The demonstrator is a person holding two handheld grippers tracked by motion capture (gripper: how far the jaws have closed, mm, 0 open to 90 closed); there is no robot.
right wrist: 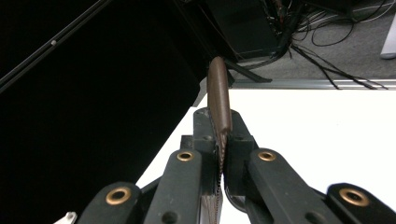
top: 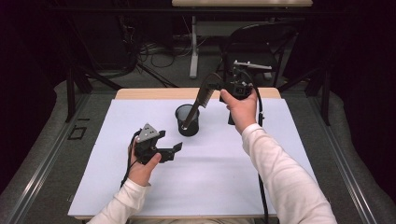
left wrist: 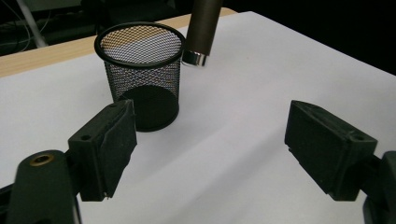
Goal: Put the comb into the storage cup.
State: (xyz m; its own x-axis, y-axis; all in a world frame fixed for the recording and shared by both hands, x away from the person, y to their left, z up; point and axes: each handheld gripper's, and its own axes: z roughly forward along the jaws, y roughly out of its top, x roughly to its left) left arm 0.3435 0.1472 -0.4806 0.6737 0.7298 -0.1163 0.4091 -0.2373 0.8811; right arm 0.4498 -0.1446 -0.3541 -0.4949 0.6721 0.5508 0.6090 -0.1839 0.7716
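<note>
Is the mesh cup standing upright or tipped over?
Upright: the mesh cup rests on its base on the white table, round rim facing up.

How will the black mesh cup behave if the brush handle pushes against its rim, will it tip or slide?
The mesh cup looks light: thin wire walls, seemingly empty, so a side push would probably slide it on the smooth white table. It is taller than wide, so a push at the rim may tip it. The open left gripper could steady it.

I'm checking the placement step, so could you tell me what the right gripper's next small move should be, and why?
Probably lower it a little: the right gripper is shut on the brown brush, whose handle tip looks to sit at the mesh cup's rim, not yet inside.
</note>
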